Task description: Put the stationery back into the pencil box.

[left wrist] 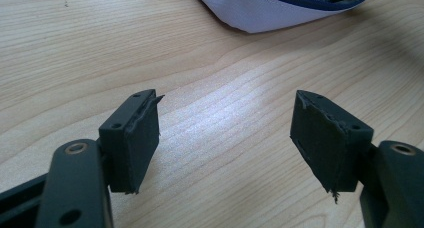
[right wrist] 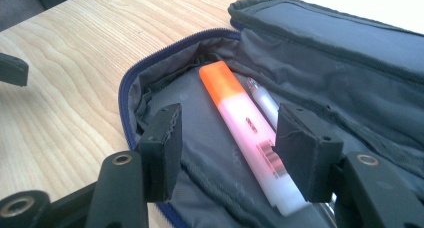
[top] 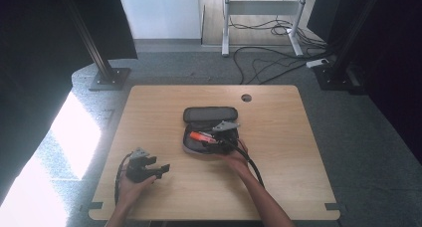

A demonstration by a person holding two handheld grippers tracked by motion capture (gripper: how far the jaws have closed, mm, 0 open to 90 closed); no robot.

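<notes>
A dark pencil case (top: pixel 209 118) lies unzipped in the middle of the wooden table (top: pixel 278 147), its lid folded back. Inside it rests a highlighter (right wrist: pixel 245 128) with an orange cap, and a white pen (right wrist: pixel 265 104) lies right beside it. My right gripper (right wrist: pixel 227 138) hangs over the case's open half with its jaws apart; the highlighter lies between them and the pads do not touch it. From above, that right gripper (top: pixel 211 139) sits over the highlighter (top: pixel 200 136). My left gripper (top: pixel 163 170) rests open over bare wood at the front left, and the case's pale outer corner (left wrist: pixel 260 13) shows beyond its jaws.
A round cable hole (top: pixel 246 97) sits near the table's far edge. Black stand bases (top: pixel 107 77) and loose cables (top: pixel 268 62) lie on the grey floor behind. Bare wood stretches left, right and in front of the case.
</notes>
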